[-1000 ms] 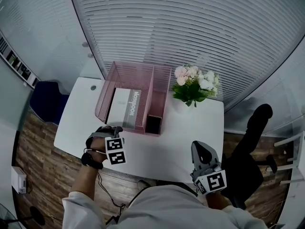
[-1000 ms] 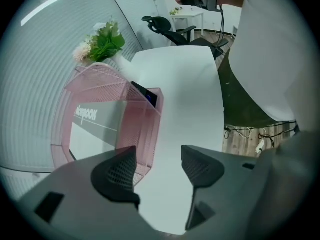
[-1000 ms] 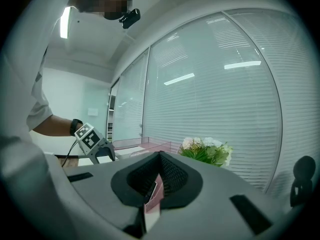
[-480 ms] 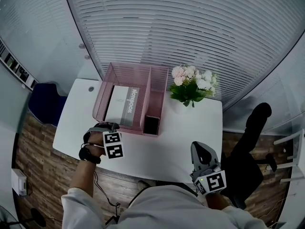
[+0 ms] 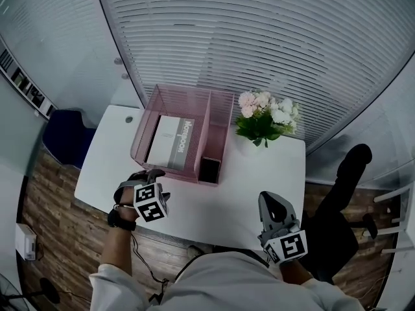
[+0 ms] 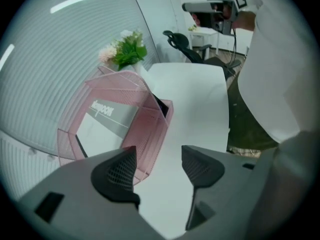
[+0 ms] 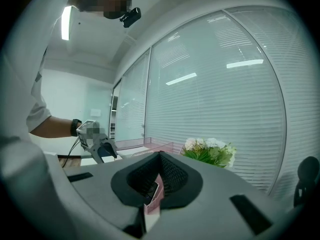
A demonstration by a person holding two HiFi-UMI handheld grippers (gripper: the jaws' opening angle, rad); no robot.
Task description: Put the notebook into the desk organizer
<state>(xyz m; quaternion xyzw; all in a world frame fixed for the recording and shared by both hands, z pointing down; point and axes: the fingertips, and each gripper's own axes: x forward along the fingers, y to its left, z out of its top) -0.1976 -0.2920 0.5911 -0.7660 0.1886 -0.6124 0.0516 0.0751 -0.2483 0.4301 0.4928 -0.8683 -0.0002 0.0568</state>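
Observation:
The pink mesh desk organizer (image 5: 220,112) stands at the back of the white desk (image 5: 246,180). A white and grey notebook (image 5: 170,142) lies flat in its large left compartment, also seen as the notebook (image 6: 102,123) inside the organizer (image 6: 150,129) in the left gripper view. My left gripper (image 5: 153,173) hovers just in front of the organizer's near left corner, open and empty, with white desk showing between the jaws of the left gripper (image 6: 157,157). My right gripper (image 5: 272,204) is held over the desk's front right edge, shut with nothing in it.
A vase of pink and white flowers (image 5: 266,116) stands right of the organizer. A dark item (image 5: 209,168) fills the organizer's small front compartment. A black office chair (image 5: 343,193) is at the right, a blue seat (image 5: 65,138) at the left. Window blinds run behind the desk.
The left gripper has drawn back a little from the organizer toward the desk's front edge and turned slightly. The notebook lies still in the organizer. The right gripper has not moved.

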